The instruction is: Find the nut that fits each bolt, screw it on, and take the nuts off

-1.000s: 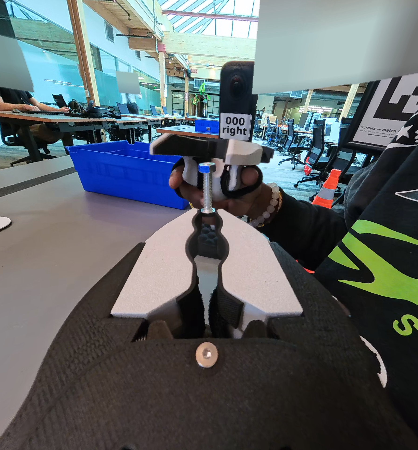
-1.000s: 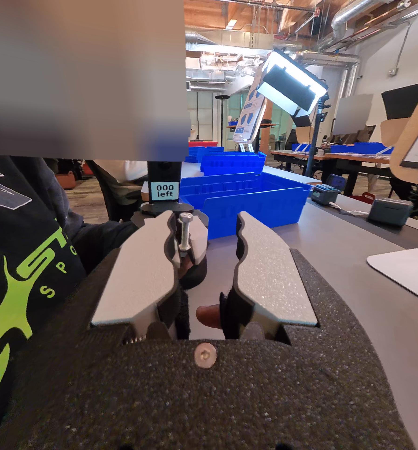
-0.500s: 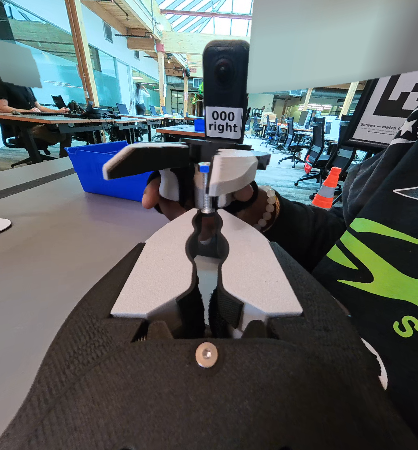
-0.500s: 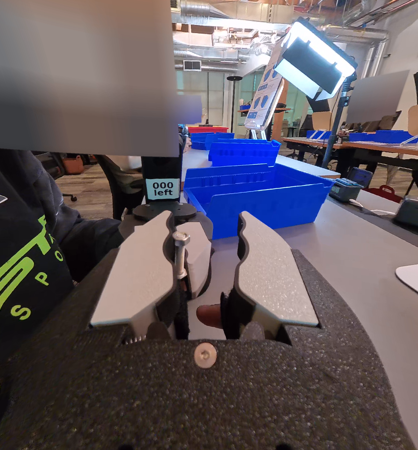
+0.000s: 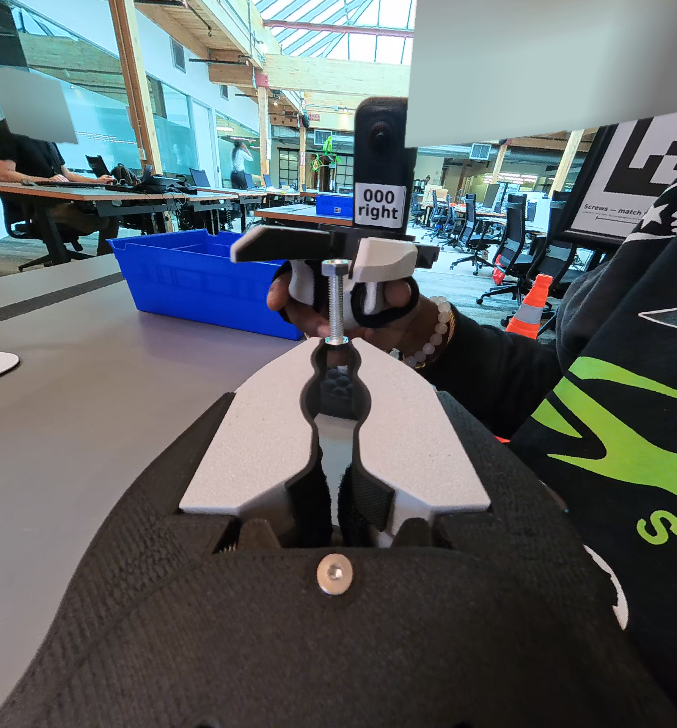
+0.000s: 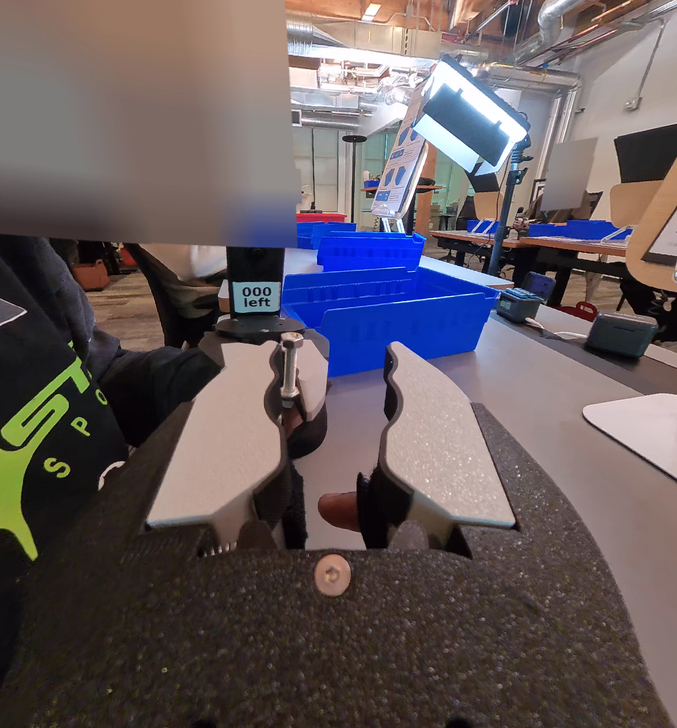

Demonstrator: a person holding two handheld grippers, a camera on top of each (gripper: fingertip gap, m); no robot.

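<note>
A silver hex-head bolt (image 5: 336, 303) stands upright, head on top, above the grey table (image 5: 72, 394). My left gripper (image 5: 336, 348) is shut on its lower end. A small nut (image 5: 337, 340) sits on the thread just above the fingertips. My right gripper (image 5: 313, 252) faces me beyond the bolt, open, level with the bolt head. In the right wrist view my right gripper (image 6: 329, 354) is open and empty. There the bolt (image 6: 289, 366) stands close against the tip of its left finger (image 6: 230, 413), held by the left gripper (image 6: 295, 398).
A blue divided bin (image 5: 195, 275) stands on the table behind the grippers; it also shows in the right wrist view (image 6: 388, 315). A white pad (image 6: 644, 429) lies at the table edge. Two small grey cases (image 6: 620, 335) sit farther back. The person's dark-sleeved body (image 5: 604, 433) is close by. There is about 4 cm between the tips of the two grippers.
The right gripper came in close over the bolt head half a second ago and has drawn back a little, still open. The left gripper keeps hold of the bolt.
</note>
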